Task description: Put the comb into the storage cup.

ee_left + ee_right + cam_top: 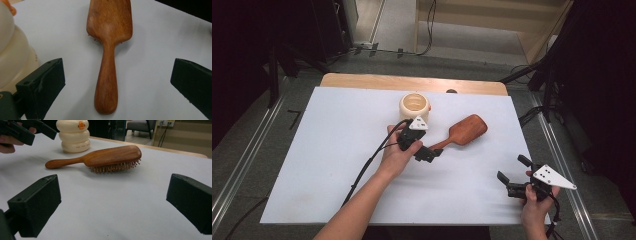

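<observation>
Hairbrush (464, 131) lies bristles down mid-table, handle toward seven o'clock between my left gripper's (428, 153) spread jaws, untouched. My right gripper (510, 176), also spread, hovers at four o'clock.

High view overhead; gripper views low, share hairbrush (109, 50)

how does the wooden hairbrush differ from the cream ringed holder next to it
The reddish-brown wooden hairbrush lies flat, bristles down; the cream ringed plastic holder stands upright. The hairbrush is long with a slim handle; the holder is squat, round and open-topped. The hairbrush sits between the open left gripper; the holder is beside it. Both rest on the white table cover.
</observation>
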`<control>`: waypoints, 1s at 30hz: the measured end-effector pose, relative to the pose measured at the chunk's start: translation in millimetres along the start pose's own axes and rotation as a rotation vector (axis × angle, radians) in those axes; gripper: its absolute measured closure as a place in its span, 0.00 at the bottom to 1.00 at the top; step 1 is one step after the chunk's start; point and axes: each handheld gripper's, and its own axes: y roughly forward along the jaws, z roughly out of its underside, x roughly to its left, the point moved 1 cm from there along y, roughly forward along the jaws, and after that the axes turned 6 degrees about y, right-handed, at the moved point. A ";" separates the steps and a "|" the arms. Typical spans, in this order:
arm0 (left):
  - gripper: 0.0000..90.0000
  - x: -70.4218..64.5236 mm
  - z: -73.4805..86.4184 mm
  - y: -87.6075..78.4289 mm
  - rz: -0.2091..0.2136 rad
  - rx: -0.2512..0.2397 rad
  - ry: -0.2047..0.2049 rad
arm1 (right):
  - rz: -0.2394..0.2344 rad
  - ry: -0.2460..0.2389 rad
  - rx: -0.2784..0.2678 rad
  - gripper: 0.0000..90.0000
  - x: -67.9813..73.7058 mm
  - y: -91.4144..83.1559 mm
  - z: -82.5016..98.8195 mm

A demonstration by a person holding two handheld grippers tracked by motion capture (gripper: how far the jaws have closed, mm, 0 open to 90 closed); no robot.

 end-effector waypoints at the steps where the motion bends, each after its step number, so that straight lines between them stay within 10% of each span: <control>1: 0.00 0.0 0.0 0.0 0.000 0.000 0.000 | 0.000 0.000 0.000 0.00 0.0 0.0 0.0; 30: 0.38 -7.3 -20.8 67.0 -0.122 0.230 0.054 | -0.001 0.001 -0.001 0.00 -0.2 0.7 -0.1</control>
